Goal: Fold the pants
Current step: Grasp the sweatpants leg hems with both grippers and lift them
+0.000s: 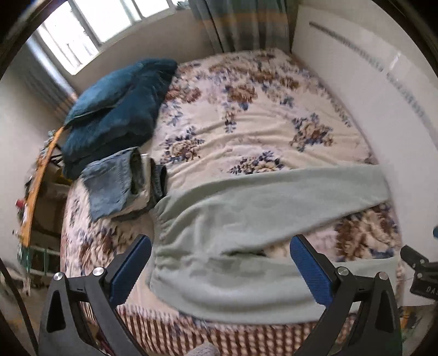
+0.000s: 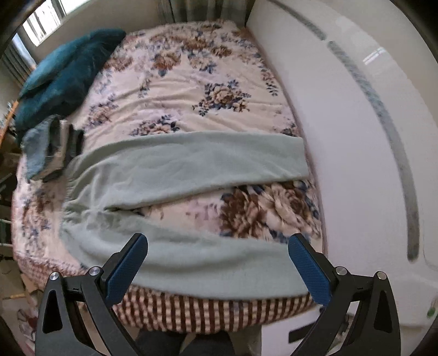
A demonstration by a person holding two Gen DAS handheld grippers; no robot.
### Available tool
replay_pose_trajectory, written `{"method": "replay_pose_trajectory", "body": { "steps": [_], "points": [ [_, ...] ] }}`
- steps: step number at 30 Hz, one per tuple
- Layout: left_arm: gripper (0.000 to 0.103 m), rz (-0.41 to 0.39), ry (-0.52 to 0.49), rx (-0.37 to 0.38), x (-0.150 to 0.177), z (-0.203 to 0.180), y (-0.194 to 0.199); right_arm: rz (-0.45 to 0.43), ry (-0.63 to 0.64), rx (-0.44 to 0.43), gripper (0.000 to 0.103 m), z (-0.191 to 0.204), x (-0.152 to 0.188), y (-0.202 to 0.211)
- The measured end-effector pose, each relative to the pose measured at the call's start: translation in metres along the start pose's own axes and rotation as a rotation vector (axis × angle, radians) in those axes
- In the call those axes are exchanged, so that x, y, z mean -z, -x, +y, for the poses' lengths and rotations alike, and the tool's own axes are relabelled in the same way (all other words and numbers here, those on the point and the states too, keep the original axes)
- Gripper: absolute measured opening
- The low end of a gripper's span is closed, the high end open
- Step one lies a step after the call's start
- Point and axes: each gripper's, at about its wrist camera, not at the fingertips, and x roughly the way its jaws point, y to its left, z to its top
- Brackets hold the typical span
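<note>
Blue ribbed pads line both tools: the left gripper [image 1: 220, 247] and the right gripper [image 2: 218, 246] each hang over the near edge of the bed with jaws spread wide, holding nothing. Beneath them lie the pale green pants [image 2: 175, 167], spread flat across the floral blanket [image 2: 191, 90] — waistband toward the left, one leg running along the near edge under the right gripper, the other angled away toward the white headboard [image 2: 356, 137] on the right, with a wedge of blanket showing between the legs. Just beside the waistband, at the left edge of the bed, sits a small stack of folded jeans [image 1: 115, 183], and beyond it a heap of teal bedding [image 1: 117, 109]. The far half of the blanket is open, only lightly wrinkled. The blanket's brown-and-white striped border [image 2: 208, 312] hangs over the near side. On the right the headboard closes off the bed; on the left the mattress drops away toward cluttered furniture, blurred. A window [image 1: 90, 30] and striped curtain [image 1: 241, 24] stand at the far wall — the edge of the other tool shows at the far right of the left wrist view.
</note>
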Motion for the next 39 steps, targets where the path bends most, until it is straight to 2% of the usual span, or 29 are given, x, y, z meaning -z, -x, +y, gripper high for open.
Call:
{"method": "replay_pose_trajectory", "body": {
  "steps": [1, 4, 8, 11, 13, 16, 20, 22, 24, 25, 27, 29, 30, 31, 32, 37, 38, 39],
  "points": [
    [0.103, 0.011, -0.015, -0.007, -0.009, 0.000, -0.016, 0.012, 0.030, -0.005, 0.103, 0.009, -0.017, -0.023],
    [0.103, 0.078, -0.110, -0.013, -0.038, 0.004, -0.103, 0.053, 0.141, -0.007, 0.103, 0.040, -0.071, -0.097],
    [0.102, 0.188, -0.222, 0.019, -0.056, 0.001, -0.211, 0.130, 0.331, 0.007, 0.103, 0.081, -0.131, -0.201],
    [0.091, 0.275, -0.316, 0.065, -0.061, -0.010, -0.296, 0.191, 0.469, 0.029, 0.103, 0.109, -0.173, -0.290],
    [0.083, 0.323, -0.398, 0.067, -0.061, -0.020, -0.346, 0.233, 0.546, 0.026, 0.103, 0.125, -0.188, -0.339],
    [0.083, 0.376, -0.501, 0.062, -0.062, -0.029, -0.402, 0.278, 0.660, 0.029, 0.102, 0.147, -0.204, -0.400],
    [0.083, 0.453, -0.650, 0.126, -0.061, -0.041, -0.455, 0.340, 0.825, 0.031, 0.102, 0.169, -0.217, -0.457],
    [0.083, 0.497, -0.683, 0.183, -0.061, -0.043, -0.468, 0.386, 0.919, 0.009, 0.102, 0.176, -0.219, -0.479],
    [0.083, 0.523, -0.687, 0.220, -0.064, -0.042, -0.473, 0.423, 0.958, -0.022, 0.101, 0.178, -0.221, -0.494],
    [0.082, 0.522, -0.692, 0.227, -0.066, -0.042, -0.473, 0.443, 0.967, -0.046, 0.095, 0.179, -0.224, -0.501],
    [0.070, 0.512, -0.713, 0.255, -0.066, -0.043, -0.466, 0.473, 0.955, -0.095, 0.076, 0.181, -0.227, -0.506],
    [0.035, 0.509, -0.704, 0.281, -0.069, -0.044, -0.458, 0.479, 0.952, -0.123, 0.045, 0.186, -0.229, -0.504],
    [0.026, 0.493, -0.708, 0.282, -0.070, -0.045, -0.450, 0.453, 0.961, -0.125, 0.037, 0.188, -0.228, -0.498],
    [0.013, 0.489, -0.697, 0.283, -0.072, -0.046, -0.442, 0.430, 0.959, -0.114, 0.024, 0.187, -0.227, -0.493],
    [0.008, 0.474, -0.693, 0.285, -0.073, -0.046, -0.435, 0.411, 0.939, -0.111, 0.018, 0.186, -0.228, -0.487],
    [0.006, 0.357, -0.608, 0.257, -0.070, -0.033, -0.377, 0.294, 0.839, -0.163, 0.013, 0.164, -0.222, -0.441],
    [0.006, 0.299, -0.581, 0.240, -0.067, -0.030, -0.352, 0.268, 0.819, -0.173, 0.013, 0.159, -0.214, -0.428],
    [0.006, 0.279, -0.550, 0.244, -0.060, -0.028, -0.333, 0.249, 0.801, -0.184, 0.013, 0.157, -0.205, -0.416]
  ]
}}
